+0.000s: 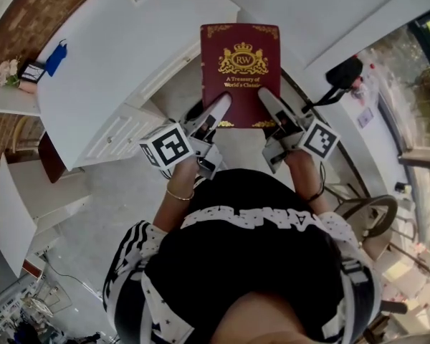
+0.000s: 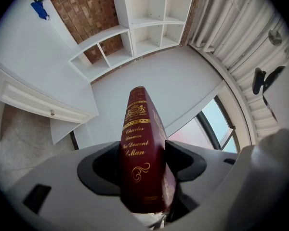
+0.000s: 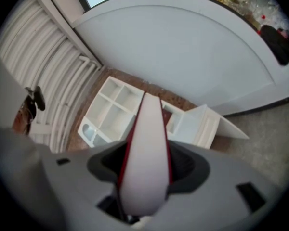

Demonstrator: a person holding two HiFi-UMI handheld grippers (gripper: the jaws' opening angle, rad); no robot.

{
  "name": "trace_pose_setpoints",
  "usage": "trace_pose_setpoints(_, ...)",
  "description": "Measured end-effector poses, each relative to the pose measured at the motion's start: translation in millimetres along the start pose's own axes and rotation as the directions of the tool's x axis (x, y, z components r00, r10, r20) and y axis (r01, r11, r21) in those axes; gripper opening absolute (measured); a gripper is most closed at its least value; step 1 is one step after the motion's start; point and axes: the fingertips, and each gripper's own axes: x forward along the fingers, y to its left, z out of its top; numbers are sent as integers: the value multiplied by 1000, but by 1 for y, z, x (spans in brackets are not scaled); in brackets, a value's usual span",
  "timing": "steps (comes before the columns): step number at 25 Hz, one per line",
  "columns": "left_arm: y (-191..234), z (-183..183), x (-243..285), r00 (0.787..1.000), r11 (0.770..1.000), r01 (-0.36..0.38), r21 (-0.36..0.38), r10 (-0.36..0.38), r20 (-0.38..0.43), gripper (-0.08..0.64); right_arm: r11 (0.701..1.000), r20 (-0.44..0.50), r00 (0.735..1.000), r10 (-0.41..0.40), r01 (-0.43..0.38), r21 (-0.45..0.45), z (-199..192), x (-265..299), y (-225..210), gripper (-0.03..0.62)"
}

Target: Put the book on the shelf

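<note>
carry step | my left gripper (image 1: 216,113) and right gripper (image 1: 272,110) both clamp the book (image 1: 240,67) | I hold it level, lining up with the shelf (image 2: 149,22)

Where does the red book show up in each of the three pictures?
Head view: red book, upper centre, cover up.
Left gripper view: lower centre, spine toward camera.
Right gripper view: lower centre, white page edge toward camera.
Shared landmark: white shelf unit behind it in both gripper views.
</note>
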Motion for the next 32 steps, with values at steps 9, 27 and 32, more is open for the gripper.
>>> trace_pose_setpoints(9, 9, 22, -5, 1000, 1000, 23, 3, -23, 10, 305, 1000, -4, 1000, 5, -5, -7, -6, 26, 2, 255)
trace_pose_setpoints(27, 63, 84, -28, 999, 999, 29, -15, -29, 18, 305, 1000, -25, 999, -31, 31, -6, -34, 105, 3, 255)
trace_pose_setpoints(32, 66, 90, -27, 999, 999, 27, -20, -27, 22, 305, 1000, -36, 999, -21, 20, -19, -33, 114, 3, 255)
